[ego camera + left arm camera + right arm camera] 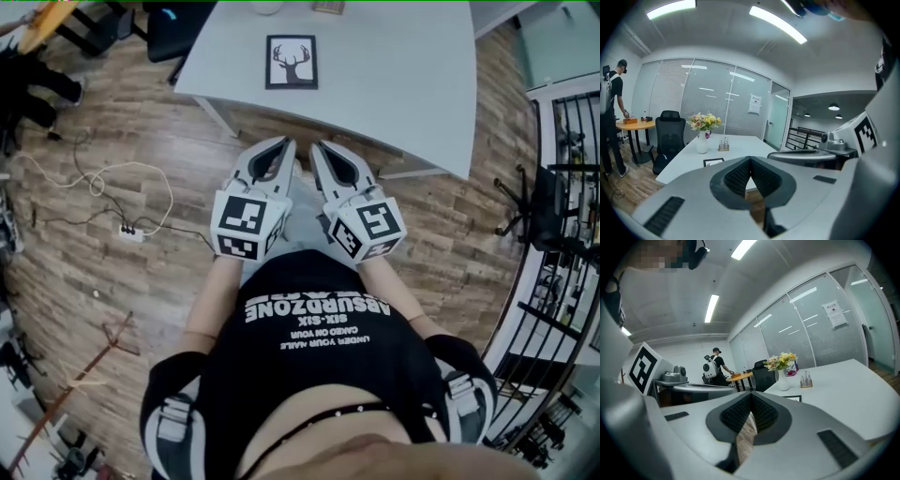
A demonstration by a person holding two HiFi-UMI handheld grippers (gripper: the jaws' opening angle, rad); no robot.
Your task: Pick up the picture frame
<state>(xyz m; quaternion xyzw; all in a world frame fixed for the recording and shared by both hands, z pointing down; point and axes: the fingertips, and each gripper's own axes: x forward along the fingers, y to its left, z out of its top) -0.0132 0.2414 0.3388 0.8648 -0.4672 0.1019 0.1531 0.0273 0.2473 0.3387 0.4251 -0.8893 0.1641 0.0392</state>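
Observation:
The picture frame [292, 62], black with a deer-antler print, lies flat on the white table [403, 84], near its far side. The left gripper view shows the frame [714, 162] small, beyond the jaws; in the right gripper view the frame [793, 398] peeks just over a jaw. My left gripper [284, 142] and right gripper [319, 145] are held side by side close to the body, over the wood floor, short of the table's near edge. Both are shut with nothing between the jaws, as the left gripper [750, 159] and right gripper [751, 394] show close up.
A vase of flowers [703, 129] and a small holder [723, 146] stand farther back on the table. A black office chair [669, 136] is at the table's left end. A person [611, 117] stands at a round table. A power strip with cables [131, 232] lies on the floor at left; a black railing [562, 187] runs at right.

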